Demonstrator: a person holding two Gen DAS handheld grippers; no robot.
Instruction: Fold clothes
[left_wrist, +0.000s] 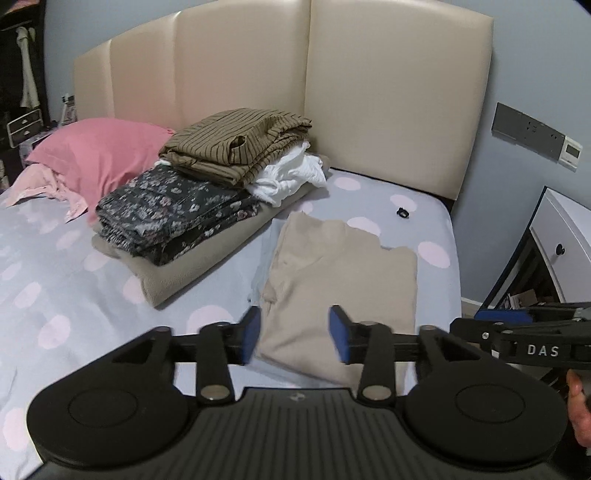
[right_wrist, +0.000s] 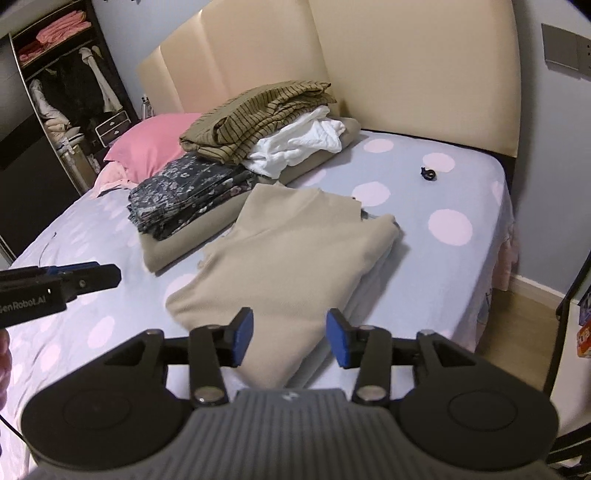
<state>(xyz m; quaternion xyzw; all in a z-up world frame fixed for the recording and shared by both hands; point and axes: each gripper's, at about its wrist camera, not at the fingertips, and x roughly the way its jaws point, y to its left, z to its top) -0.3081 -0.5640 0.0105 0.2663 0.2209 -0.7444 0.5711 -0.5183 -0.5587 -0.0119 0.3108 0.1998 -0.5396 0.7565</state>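
Presently, one folded beige knit garment (left_wrist: 343, 269) lies flat on the polka-dot bedsheet (left_wrist: 55, 280), near the bed's corner. Both grippers hover above its near edge: left gripper (left_wrist: 294, 334) and right gripper (right_wrist: 290, 338) each stand released, blue pads apart, nothing between them. Beside it, one stack holds three folded items: striped olive (left_wrist: 236, 144), white (left_wrist: 291, 177), dark floral (left_wrist: 173, 210). One pink pillow (left_wrist: 96, 155).

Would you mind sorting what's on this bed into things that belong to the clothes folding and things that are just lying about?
Belongs to the job:
- beige garment, folded on the sheet
- striped top, white garment and floral garment, stacked
- left gripper and right gripper, both open

Just lying about:
- pink pillow
- small black object
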